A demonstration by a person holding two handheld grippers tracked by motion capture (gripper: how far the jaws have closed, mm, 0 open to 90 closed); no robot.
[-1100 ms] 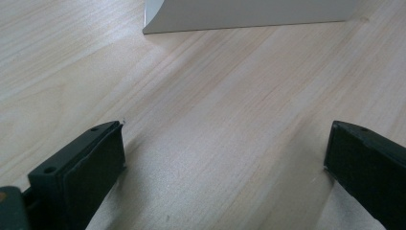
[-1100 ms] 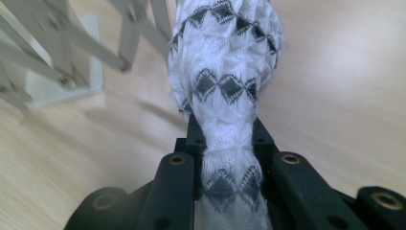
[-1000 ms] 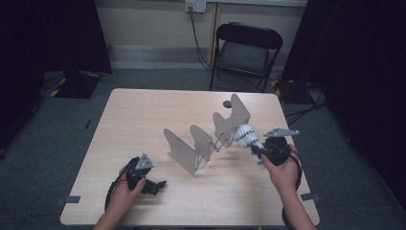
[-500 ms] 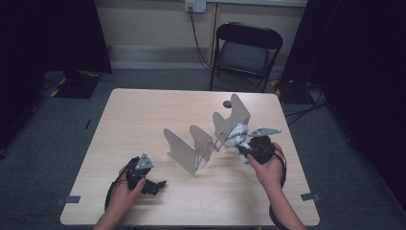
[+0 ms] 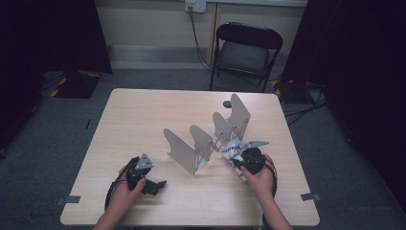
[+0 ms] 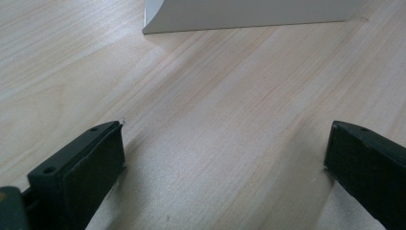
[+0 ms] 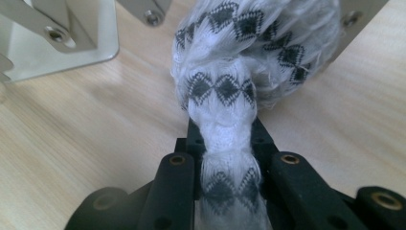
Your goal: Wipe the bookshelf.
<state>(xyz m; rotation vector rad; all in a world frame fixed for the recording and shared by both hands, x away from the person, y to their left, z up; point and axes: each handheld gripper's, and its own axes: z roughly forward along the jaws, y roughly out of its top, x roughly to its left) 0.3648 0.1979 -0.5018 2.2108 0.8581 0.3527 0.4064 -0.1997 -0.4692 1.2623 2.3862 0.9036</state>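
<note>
Sock [image 7: 225,96], white with black diamond patterning, is the item in play, bunched up and pinched in the right claw [image 5: 235,154] on the near-right part of the tabletop [image 5: 143,115]. In the right gripper view the fabric runs straight down between the two black jaws, which are closed nearly all the way and squeezing a rope-like fold of it; the bulk of the sock balloons out beyond the jaw tips and sits right against the feet of the rack [image 5: 210,139].

Judging progress: the pick-up looks done, the grip looks firm, and what's left, I'd say, is getting the sock into one of the slots between the rack's upright dividers. It isn't in a slot yet; from the high view it's at the right-hand side of the rack, low to the tabletop, just beside the second divider from the far end. Whether it already touches the metal I can't tell.

Over on the near left, the left claw [image 5: 152,184] rests on the wood with its jaws spread wide, nothing between them but bare grain, as the left gripper view makes plain. It holds nothing.

Farther back, the rack angles from near-centre toward the far right, a small dark round object [image 5: 227,103] lies just beyond its far end, and a folding chair [image 5: 246,52] stands past the tabletop.
</note>
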